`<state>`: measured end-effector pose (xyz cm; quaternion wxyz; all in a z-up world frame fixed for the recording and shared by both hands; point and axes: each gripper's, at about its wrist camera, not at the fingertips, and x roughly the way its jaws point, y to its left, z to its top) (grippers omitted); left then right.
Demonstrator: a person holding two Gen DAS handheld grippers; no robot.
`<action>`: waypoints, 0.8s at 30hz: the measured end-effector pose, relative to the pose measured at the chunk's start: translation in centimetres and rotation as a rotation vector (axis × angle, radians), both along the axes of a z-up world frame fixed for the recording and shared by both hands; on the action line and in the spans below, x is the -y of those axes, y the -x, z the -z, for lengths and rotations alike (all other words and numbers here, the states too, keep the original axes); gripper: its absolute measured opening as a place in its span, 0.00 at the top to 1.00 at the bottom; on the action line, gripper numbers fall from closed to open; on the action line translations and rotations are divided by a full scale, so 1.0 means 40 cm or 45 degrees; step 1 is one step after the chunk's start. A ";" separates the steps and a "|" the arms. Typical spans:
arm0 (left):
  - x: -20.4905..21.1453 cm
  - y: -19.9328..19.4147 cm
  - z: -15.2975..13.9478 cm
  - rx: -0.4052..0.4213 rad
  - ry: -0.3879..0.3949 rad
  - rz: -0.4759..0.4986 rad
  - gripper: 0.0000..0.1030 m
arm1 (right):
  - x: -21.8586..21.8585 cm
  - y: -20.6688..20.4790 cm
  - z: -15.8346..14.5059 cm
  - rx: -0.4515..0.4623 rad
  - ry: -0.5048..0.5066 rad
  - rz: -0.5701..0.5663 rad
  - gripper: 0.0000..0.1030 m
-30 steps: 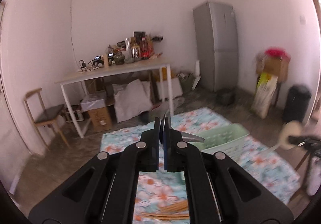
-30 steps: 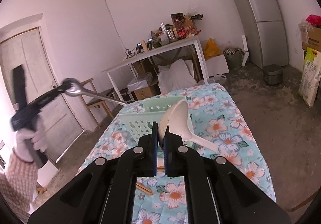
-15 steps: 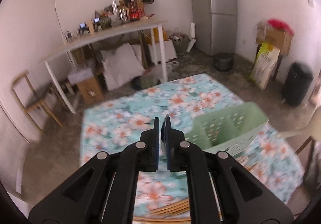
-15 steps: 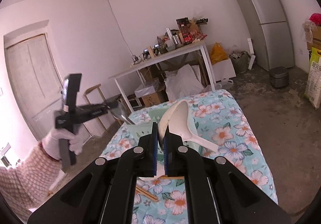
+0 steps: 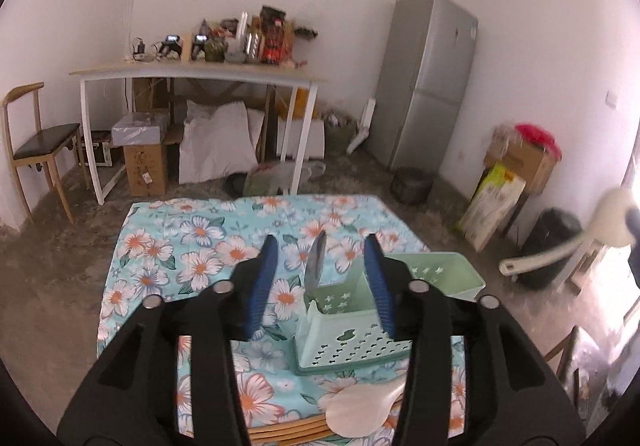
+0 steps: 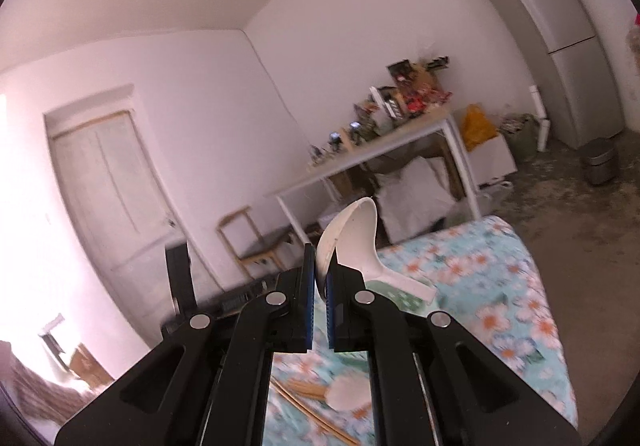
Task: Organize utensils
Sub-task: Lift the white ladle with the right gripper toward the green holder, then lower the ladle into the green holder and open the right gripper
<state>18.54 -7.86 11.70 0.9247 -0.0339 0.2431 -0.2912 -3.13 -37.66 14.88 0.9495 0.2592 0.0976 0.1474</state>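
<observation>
A metal spoon (image 5: 316, 260) stands upright in the left compartment of the pale green basket (image 5: 444, 270) on the flowered tablecloth. My left gripper (image 5: 320, 246) hovers just above it. Its jaws are opening, and the blue pads (image 5: 264, 278) stand apart on either side of the spoon without touching it. My right gripper (image 6: 318, 286) is shut on the bowl of a white plastic ladle (image 6: 354, 238), held up in the air to the right of the basket. That ladle (image 5: 600, 226) also shows at the right edge of the left wrist view.
A second white spoon (image 5: 360, 406) and several wooden chopsticks (image 5: 288, 432) lie on the cloth near the front edge. The room behind holds a white table (image 5: 192, 72), a chair (image 5: 36, 142), a grey fridge (image 5: 428, 86) and boxes (image 5: 520, 162).
My left gripper came down over the basket and its jaws opened, letting go of the metal spoon, which now stands in the basket. My right gripper rose with the white ladle.
</observation>
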 end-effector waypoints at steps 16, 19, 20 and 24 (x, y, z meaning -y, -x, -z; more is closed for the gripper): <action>-0.129 0.151 0.192 -0.152 0.060 -0.013 0.46 | -0.018 -0.195 0.033 -0.112 -0.122 -0.139 0.95; -0.138 0.162 0.210 -0.182 0.062 -0.006 0.46 | -0.020 -0.235 0.078 -0.192 -0.136 -0.131 0.95; -0.139 0.166 0.216 -0.192 0.061 0.000 0.46 | -0.021 -0.249 0.091 -0.217 -0.133 -0.128 0.95; -0.139 0.184 0.240 -0.232 0.064 0.012 0.46 | -0.040 -0.301 0.148 -0.379 -0.031 -0.067 0.91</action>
